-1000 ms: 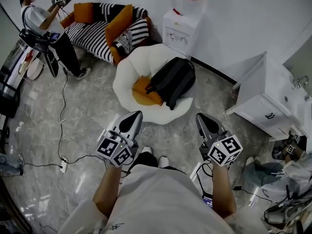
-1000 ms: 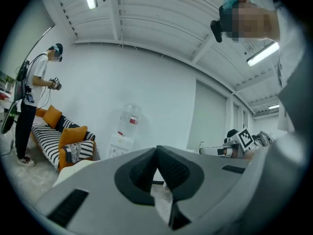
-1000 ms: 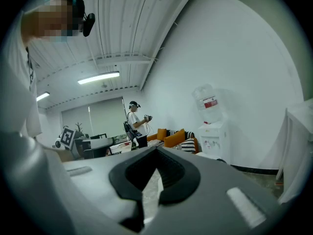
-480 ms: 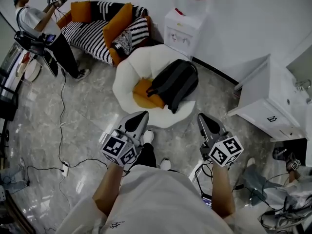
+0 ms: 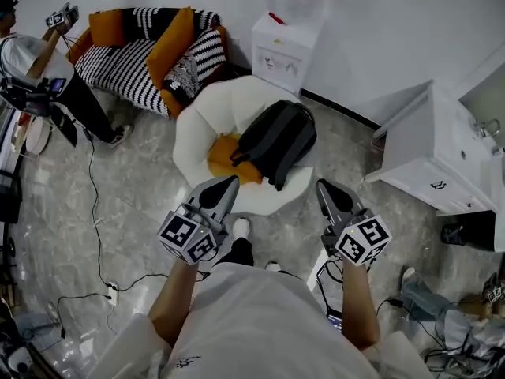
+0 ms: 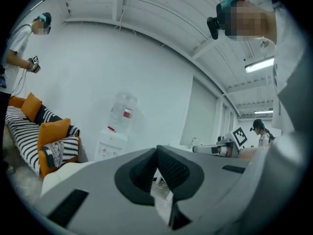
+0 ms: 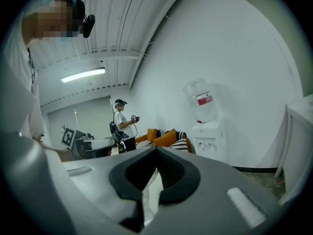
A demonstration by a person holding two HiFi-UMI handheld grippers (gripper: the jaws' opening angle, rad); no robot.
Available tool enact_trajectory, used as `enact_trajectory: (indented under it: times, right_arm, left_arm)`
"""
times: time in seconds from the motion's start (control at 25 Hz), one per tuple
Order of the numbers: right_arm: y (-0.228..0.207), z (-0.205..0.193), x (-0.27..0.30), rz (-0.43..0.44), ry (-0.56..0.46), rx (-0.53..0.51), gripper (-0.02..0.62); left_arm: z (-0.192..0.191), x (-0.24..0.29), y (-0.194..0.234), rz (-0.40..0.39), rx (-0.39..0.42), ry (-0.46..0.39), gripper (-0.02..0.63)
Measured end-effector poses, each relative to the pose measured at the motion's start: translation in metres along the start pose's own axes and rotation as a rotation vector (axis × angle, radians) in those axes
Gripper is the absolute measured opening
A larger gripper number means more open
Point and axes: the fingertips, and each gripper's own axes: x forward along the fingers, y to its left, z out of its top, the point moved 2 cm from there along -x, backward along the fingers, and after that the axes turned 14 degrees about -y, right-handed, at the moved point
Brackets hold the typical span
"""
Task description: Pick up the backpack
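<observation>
Approaching the black fabric backpack (image 5: pixel 276 139), which lies on the white round padded chair (image 5: pixel 196 125), partly over an orange cushion (image 5: pixel 223 152). The backpack sits ahead of and between the left hand-held gripper (image 5: pixel 223 186) and the right hand-held gripper (image 5: pixel 326 189). Its long axis slants from the chair's near-left edge toward its far-right edge, and neither hand appears clearly nearer. Both jaw pairs are pressed together, empty. Compared with a second earlier, the chair's near edge lies closer to the gripper tips.

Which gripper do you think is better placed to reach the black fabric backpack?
Probably the left gripper: its tip is nearest the black fabric backpack; the right gripper sits slightly farther off. Both are shut.
</observation>
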Motion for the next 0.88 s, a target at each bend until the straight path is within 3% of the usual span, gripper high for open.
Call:
enact_trajectory:
  times: [0.64,0.88]
  right_arm:
    - [-0.051,-0.029,0.074,-0.224,0.011,-0.003,0.002]
    - [-0.063,-0.033,0.086,-0.254,0.034,-0.025,0.002]
  left_arm:
    - [-0.009,0.067,0.102,-0.13,-0.007,0.108,-0.008]
    - [-0.015,0.091,0.121,-0.167,-0.024,0.119,-0.008]
